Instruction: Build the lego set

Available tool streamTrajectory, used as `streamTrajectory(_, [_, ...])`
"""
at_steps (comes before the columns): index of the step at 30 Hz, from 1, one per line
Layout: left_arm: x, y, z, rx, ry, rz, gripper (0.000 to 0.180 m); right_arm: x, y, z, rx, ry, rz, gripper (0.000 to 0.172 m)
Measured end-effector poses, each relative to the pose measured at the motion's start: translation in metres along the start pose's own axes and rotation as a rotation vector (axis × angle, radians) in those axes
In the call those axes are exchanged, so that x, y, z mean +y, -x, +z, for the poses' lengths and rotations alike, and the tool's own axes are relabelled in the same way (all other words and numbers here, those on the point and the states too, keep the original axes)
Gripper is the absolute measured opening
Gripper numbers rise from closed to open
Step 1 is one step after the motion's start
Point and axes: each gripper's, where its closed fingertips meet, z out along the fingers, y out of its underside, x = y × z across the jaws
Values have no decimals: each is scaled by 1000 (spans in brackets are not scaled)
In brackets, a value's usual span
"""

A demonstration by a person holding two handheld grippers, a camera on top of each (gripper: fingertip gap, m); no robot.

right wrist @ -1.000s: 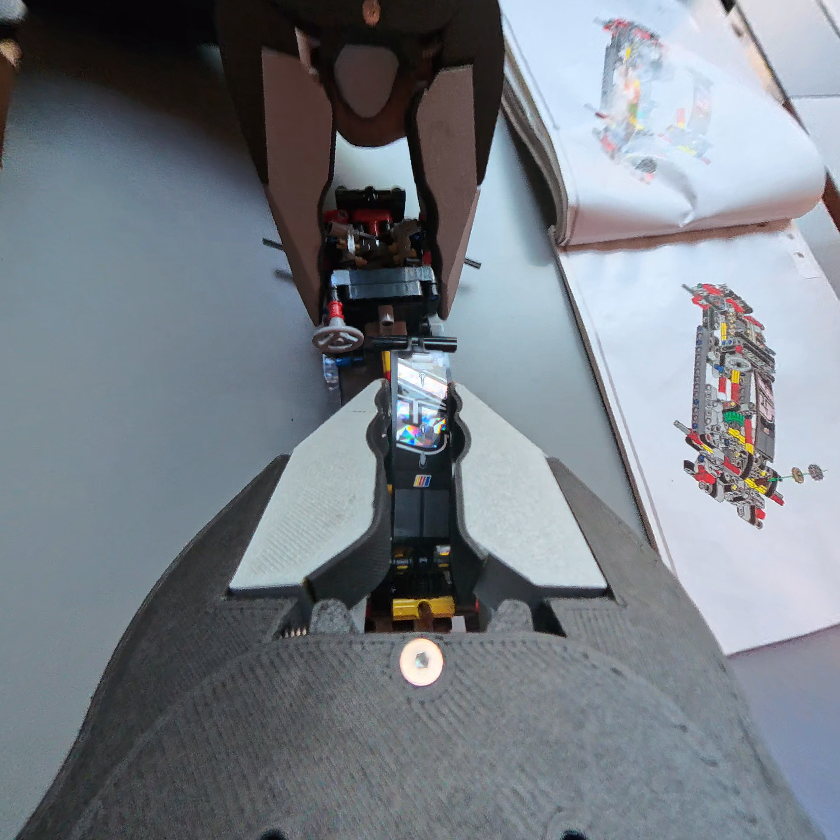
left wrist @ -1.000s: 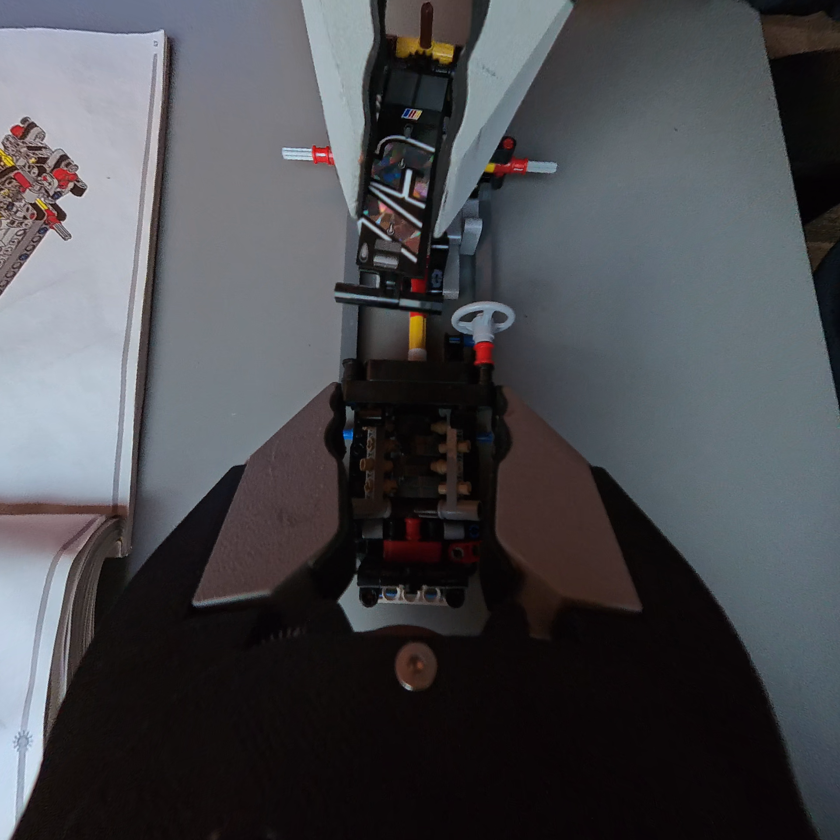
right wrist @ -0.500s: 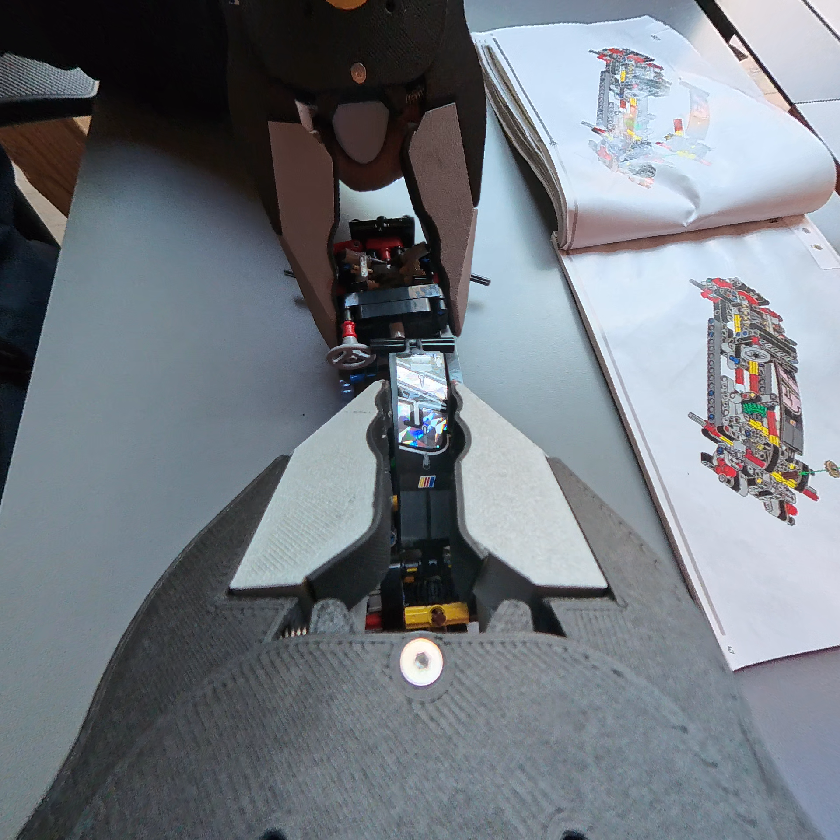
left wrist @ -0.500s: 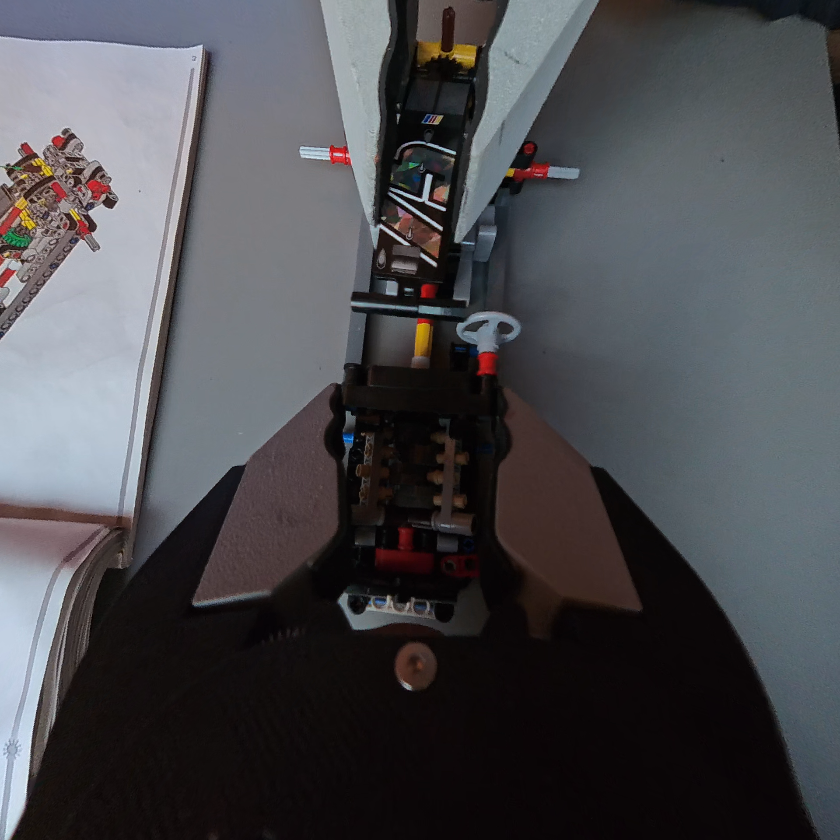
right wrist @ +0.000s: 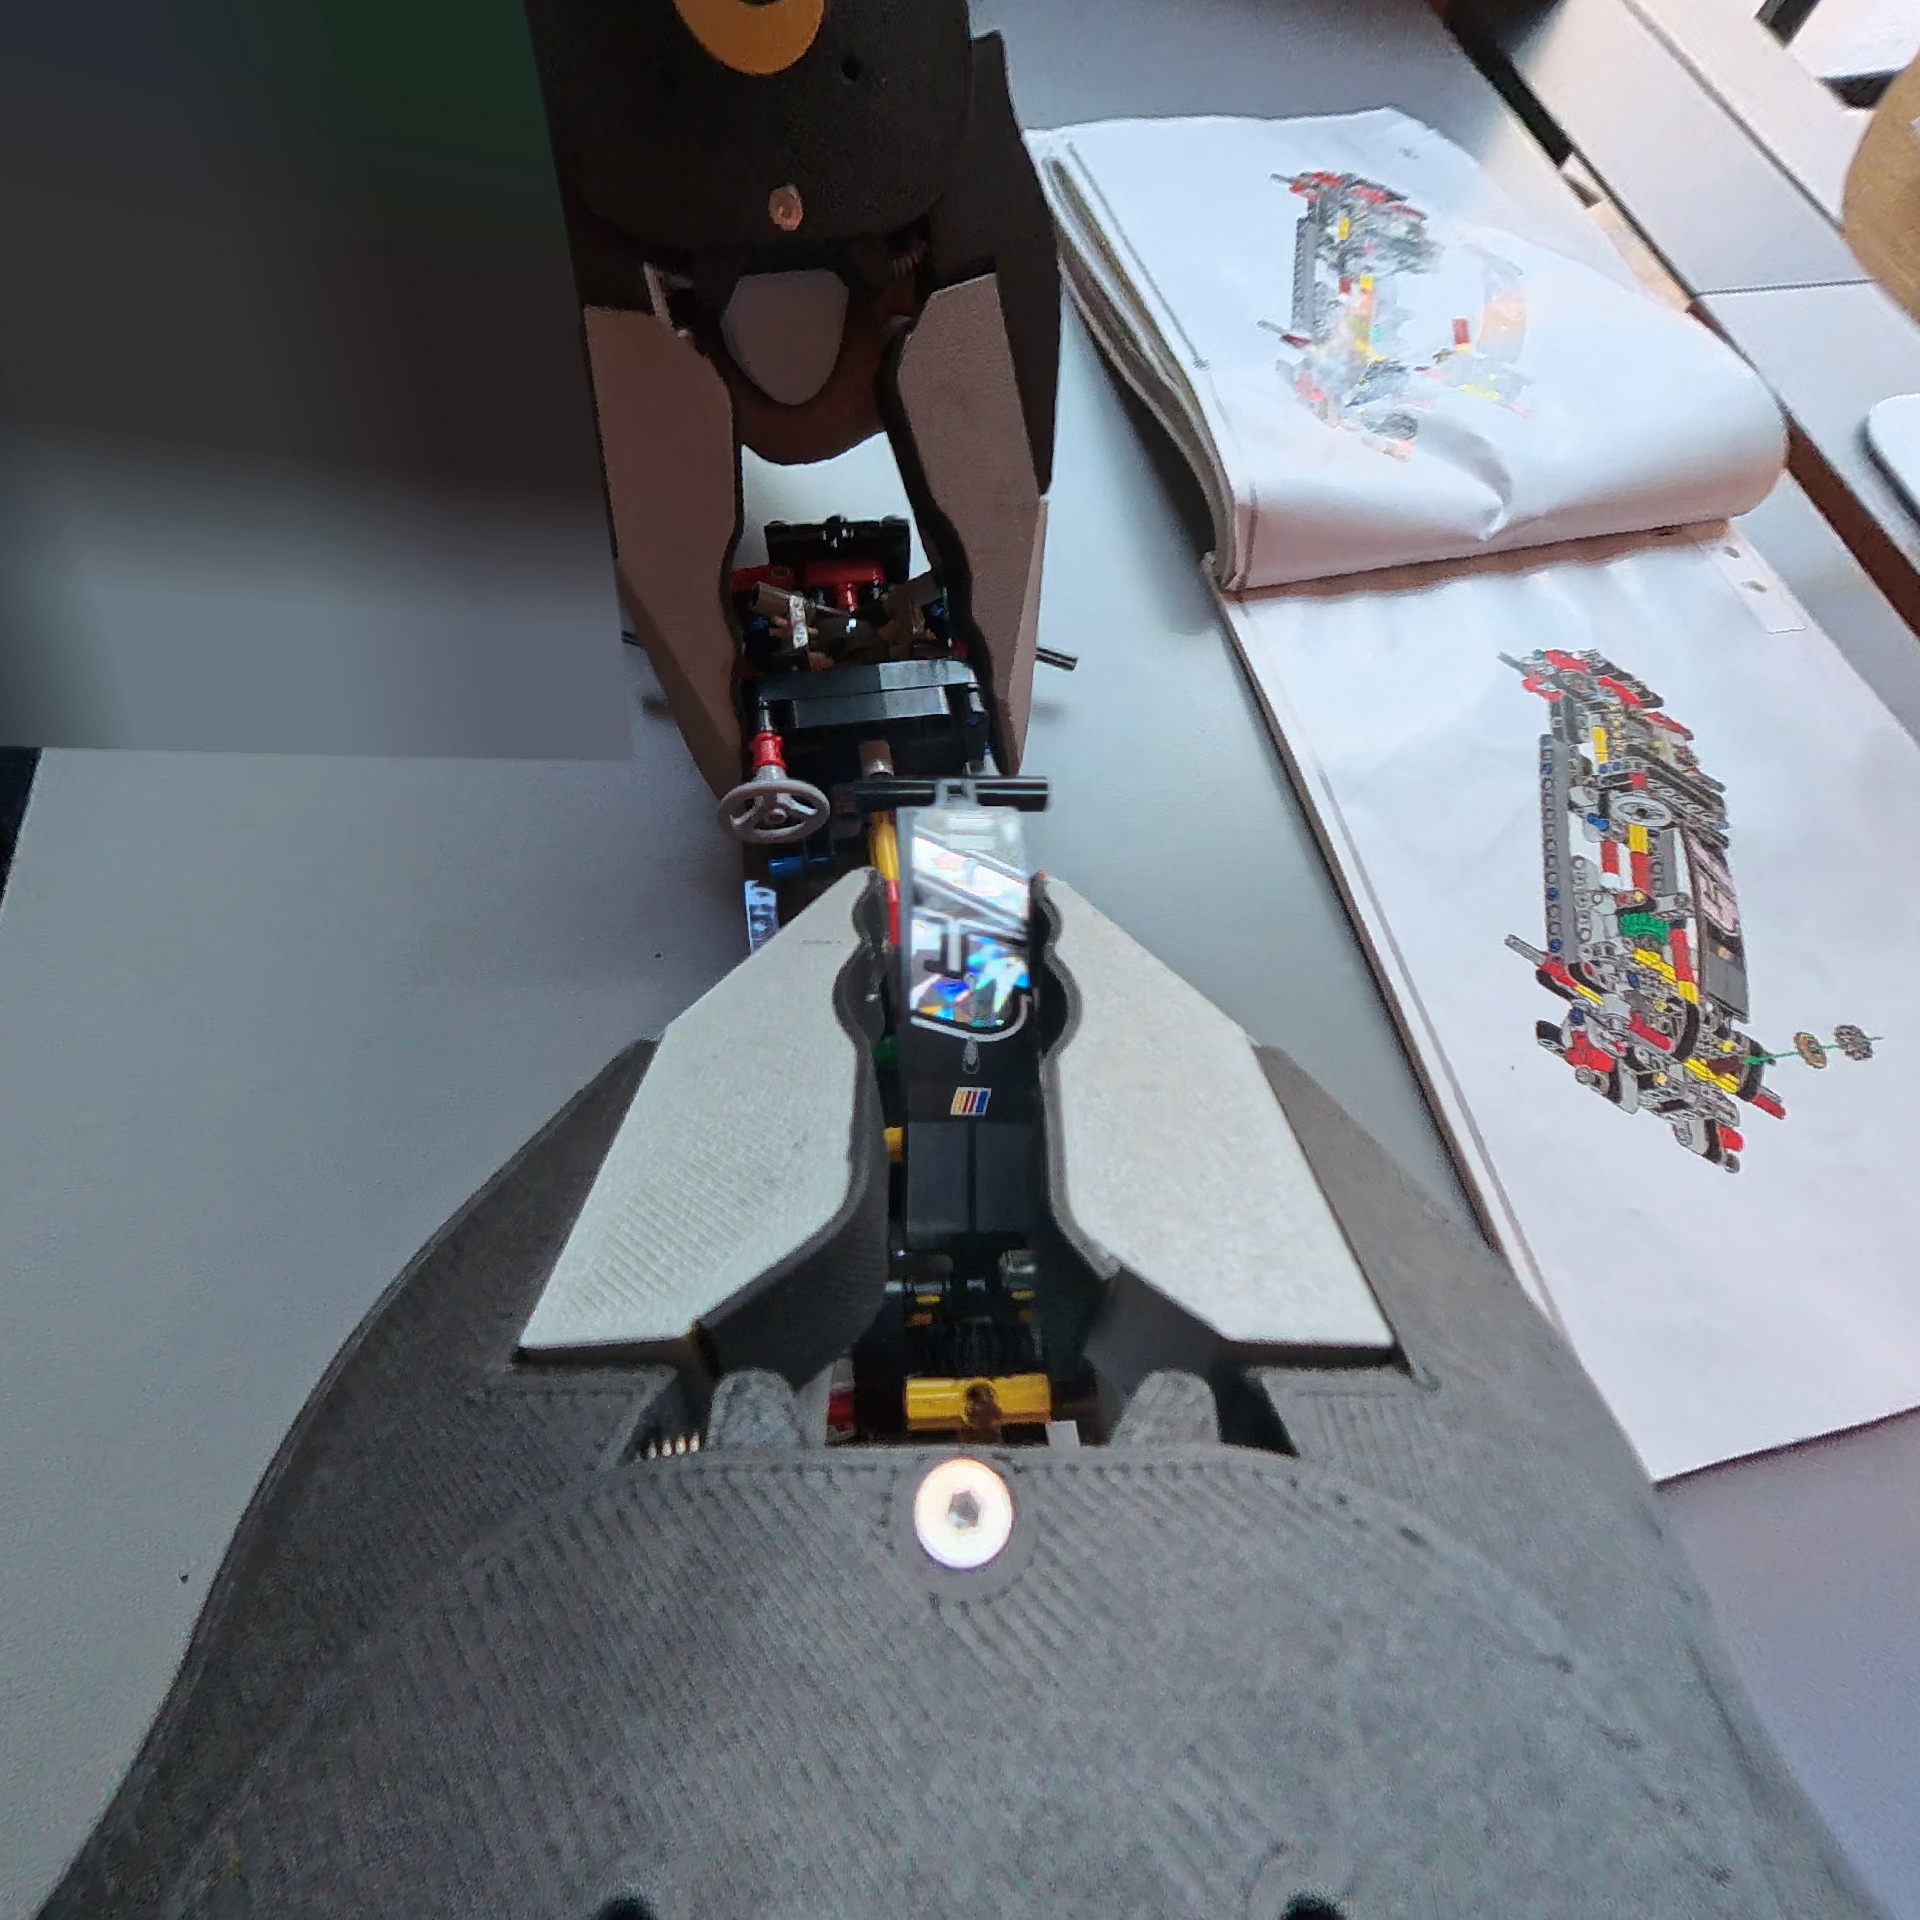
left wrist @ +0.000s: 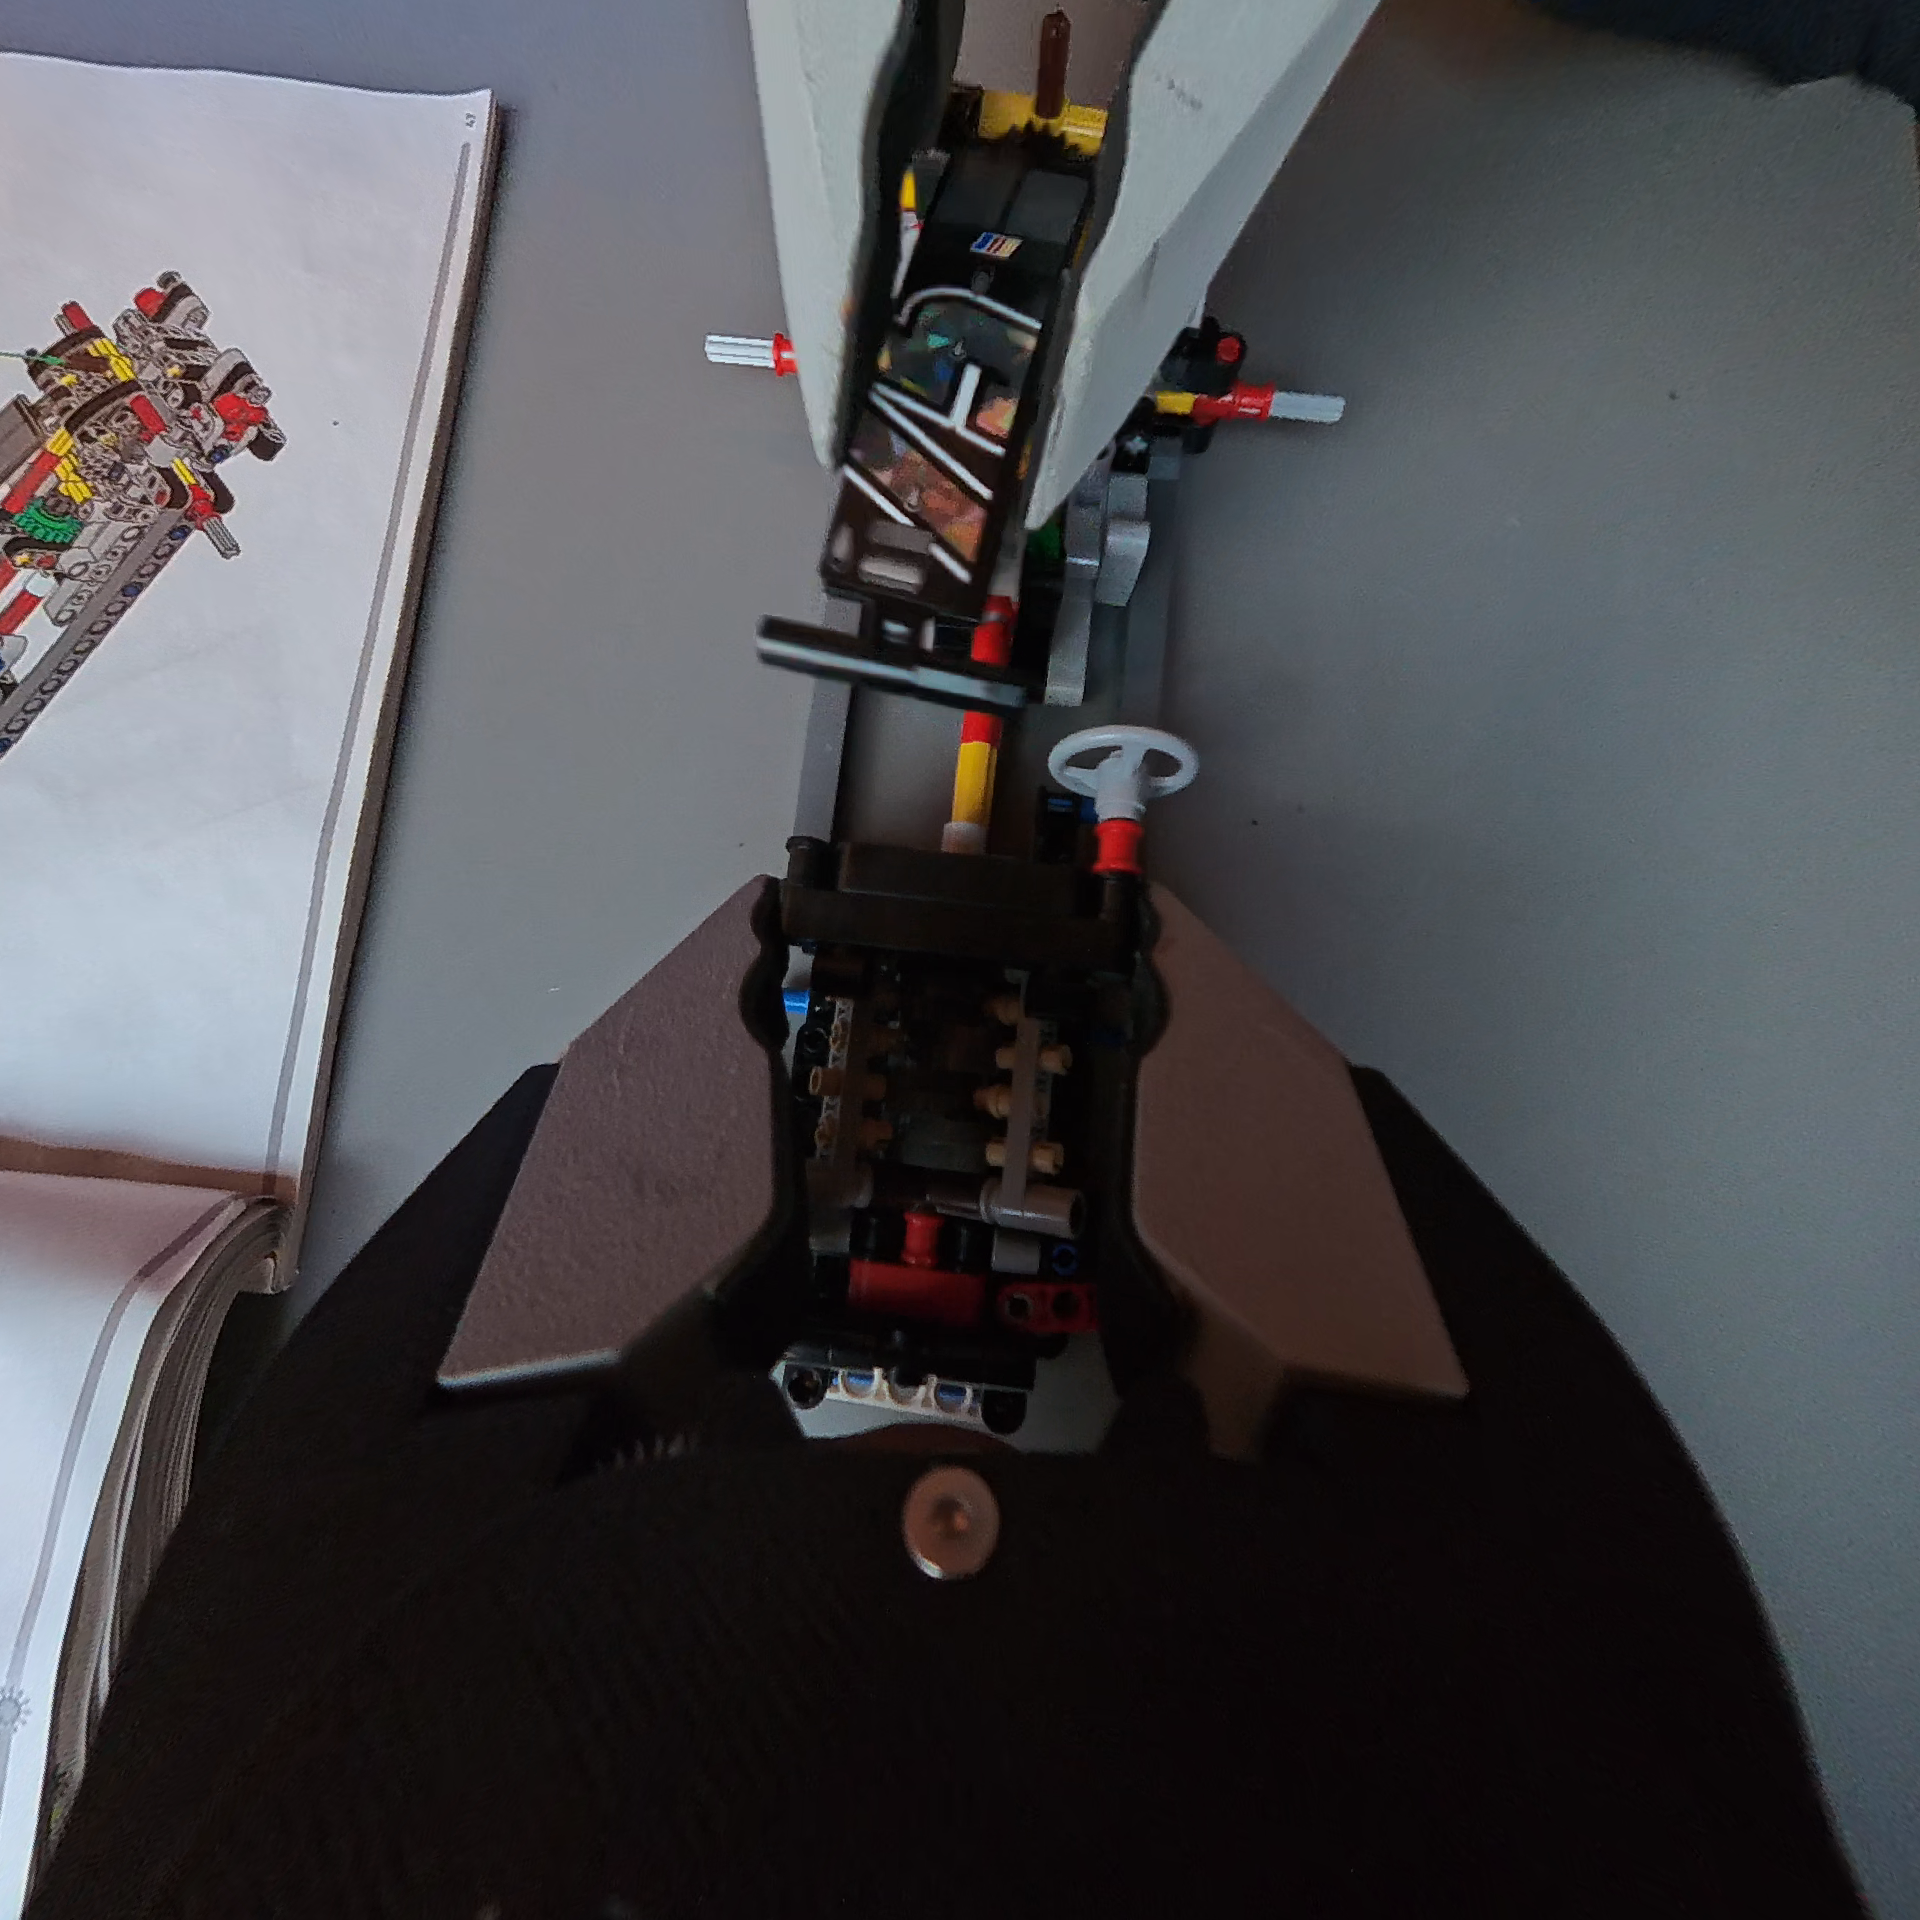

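A toy brick car chassis point(left wrist: 940, 1122) lies lengthways on the grey table point(left wrist: 1558, 727). My left gripper point(left wrist: 956, 904) is shut on its engine end, with both dark pads against the black frame. A pale steering wheel point(left wrist: 1122, 764) stands just past the fingertips. My right gripper point(right wrist: 956, 894) is shut on the other end, its pale pads around the black panel with a shiny sticker point(right wrist: 966, 966). In the left wrist view the right gripper point(left wrist: 935, 478) comes in from the top and the panel point(left wrist: 935, 457) sits tilted. The left gripper point(right wrist: 871, 727) faces me in the right wrist view.
An open instruction book point(left wrist: 208, 623) with pictures of the model lies left of the chassis; it is on the right in the right wrist view point(right wrist: 1558, 831). Red-and-grey axle pins point(left wrist: 1278, 403) stick out sideways from the chassis. A table edge point(right wrist: 1714, 291) runs at the far right. Some 6 cm of space lies between my two pairs of fingers.
Both grippers keep their hold on the chassis. The black sticker panel now sits tilted against the chassis line. The right wrist view has lifted and shows more of the left gripper's body.
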Motion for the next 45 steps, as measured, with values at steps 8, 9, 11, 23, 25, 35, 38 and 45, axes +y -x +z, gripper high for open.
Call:
streamTrajectory(8, [11,0,-5,19,55,11,72,7,-18,-63,6,-109,141,58])
streamTrajectory(9, [12,0,-7,16,61,13,72,13,-20,-71,9,-108,162,59])
streamTrajectory(11, [15,-1,-9,34,82,11,72,27,-22,-79,-6,-95,204,61])
streamTrajectory(23, [24,1,-6,30,117,27,68,95,-2,-67,-138,146,315,62])
streamTrajectory(25, [24,2,-6,32,112,26,67,101,1,-61,-149,181,315,66])
streamTrajectory(35, [23,3,-5,38,93,45,65,72,-20,-80,-32,70,367,72])
streamTrajectory(38, [26,3,-7,32,117,46,64,99,-13,-82,-52,165,380,60])
streamTrajectory(45, [32,6,-8,4,163,70,62,112,2,-65,-145,248,334,21])
